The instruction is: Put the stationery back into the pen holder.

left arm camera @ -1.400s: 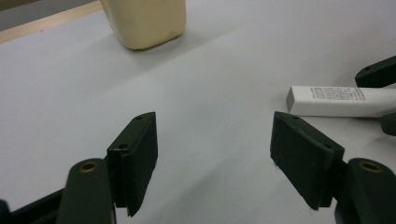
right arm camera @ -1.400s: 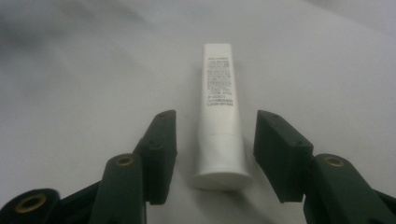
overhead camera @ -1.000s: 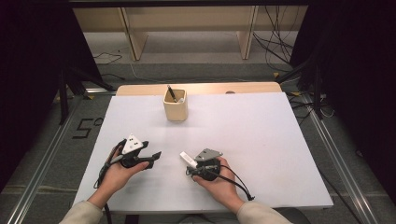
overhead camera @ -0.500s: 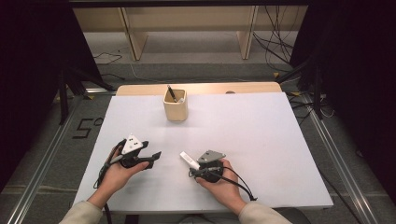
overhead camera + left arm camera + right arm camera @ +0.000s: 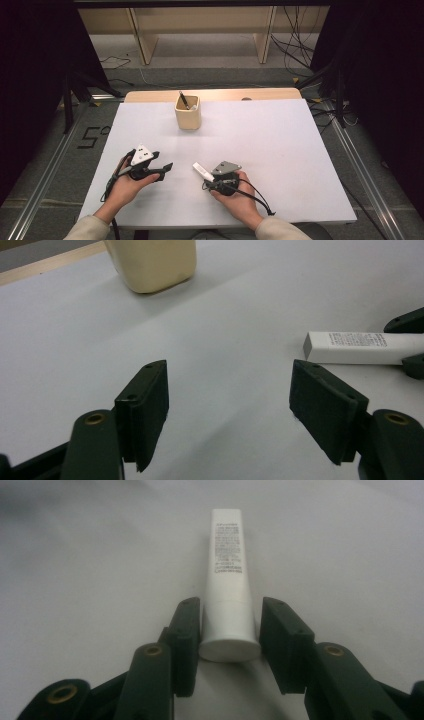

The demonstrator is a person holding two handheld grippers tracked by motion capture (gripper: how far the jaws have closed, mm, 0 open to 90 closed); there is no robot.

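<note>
- Two grippers sit low on the white table (image 5: 300,150), one in each hand.
- Our right gripper (image 5: 227,630) has its jaws around the cap end of a white tube (image 5: 227,580). The jaws have just been closing in on it.
- The left pad looks like it touches the tube. The right pad has a thin gap, so we are not pinching it yet.
- The tube lies flat on the table and points to 12 o'clock in the right gripper view.
- Our left gripper (image 5: 230,400) has its jaws spread wide with nothing between them.
- The beige cup (image 5: 188,112) with a pen in it stands at 12 o'clock, well apart from us.
- To do this well, we think we should squeeze slowly, keep the tube in the middle, and lift only when both pads press.
</note>
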